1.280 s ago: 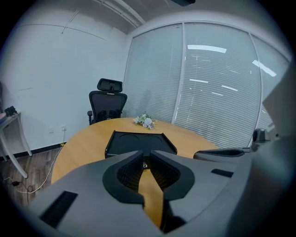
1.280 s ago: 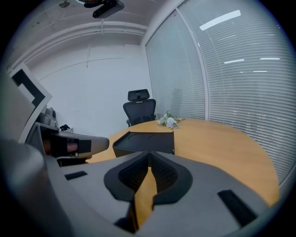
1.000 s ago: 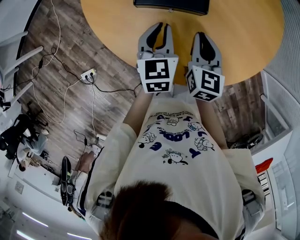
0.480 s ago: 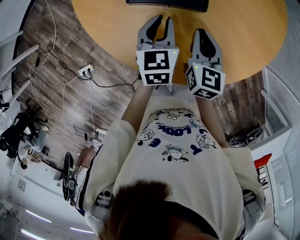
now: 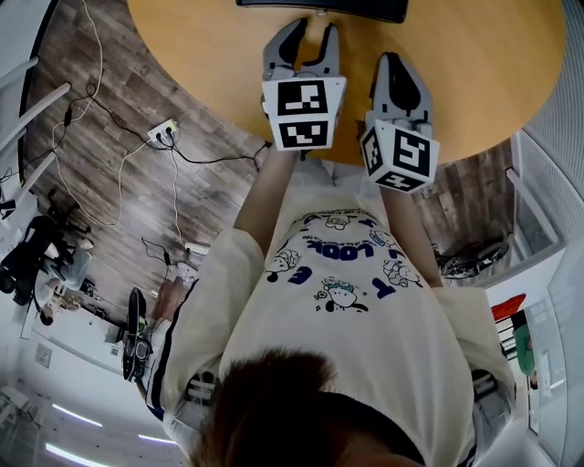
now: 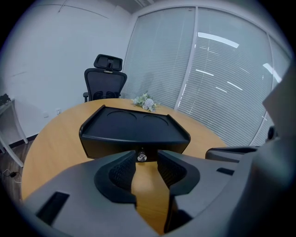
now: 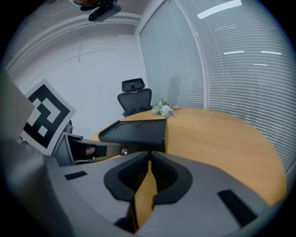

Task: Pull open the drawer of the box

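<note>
A black box (image 6: 134,132) with two round recesses in its top stands on the round wooden table (image 5: 474,73). Only its near edge (image 5: 319,7) shows in the head view. A small metal knob (image 6: 141,157) sits on its drawer front. My left gripper (image 6: 146,162) is open; its jaws have just been opening, with nothing between the pads. The knob lies just ahead of the gap, apart from the pads. My right gripper (image 7: 149,163) is shut and empty, to the right of the left one (image 5: 310,41), facing the box's corner (image 7: 164,134). In the head view it (image 5: 399,68) hovers over the table.
A black office chair (image 6: 105,78) and a small bunch of flowers (image 6: 145,102) are beyond the box. Window blinds (image 6: 222,69) line the far wall. A power strip (image 5: 164,132) with cables lies on the wood floor, left of the table.
The left jaws, together a second ago, now stand apart. Both grippers have edged forward over the table toward the box.
</note>
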The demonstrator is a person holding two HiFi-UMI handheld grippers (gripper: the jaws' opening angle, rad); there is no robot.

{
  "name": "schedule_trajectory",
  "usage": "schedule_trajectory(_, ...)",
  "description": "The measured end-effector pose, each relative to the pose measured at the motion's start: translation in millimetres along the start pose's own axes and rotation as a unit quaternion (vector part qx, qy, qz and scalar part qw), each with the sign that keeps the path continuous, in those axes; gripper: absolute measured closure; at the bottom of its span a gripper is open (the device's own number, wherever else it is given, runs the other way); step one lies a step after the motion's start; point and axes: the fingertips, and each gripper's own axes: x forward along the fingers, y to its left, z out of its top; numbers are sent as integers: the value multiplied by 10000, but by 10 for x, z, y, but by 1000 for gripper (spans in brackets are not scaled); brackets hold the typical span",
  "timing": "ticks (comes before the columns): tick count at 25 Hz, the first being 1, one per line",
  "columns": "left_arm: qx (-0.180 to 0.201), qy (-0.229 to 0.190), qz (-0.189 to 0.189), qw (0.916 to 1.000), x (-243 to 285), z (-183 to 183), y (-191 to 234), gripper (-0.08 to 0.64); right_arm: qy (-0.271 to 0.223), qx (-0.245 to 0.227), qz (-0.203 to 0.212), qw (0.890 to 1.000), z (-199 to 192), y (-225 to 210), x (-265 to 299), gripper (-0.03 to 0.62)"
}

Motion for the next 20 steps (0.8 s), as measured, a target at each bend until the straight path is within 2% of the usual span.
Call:
schedule_trajectory(7, -129, 233, 22, 9996, 161, -120, 25, 403, 63, 36, 7, 10000, -61, -38, 48, 552)
schedule_trajectory(20, -196, 506, -6, 9985, 352, -213, 49, 405, 173, 105, 52, 9998, -130, 17, 98, 552)
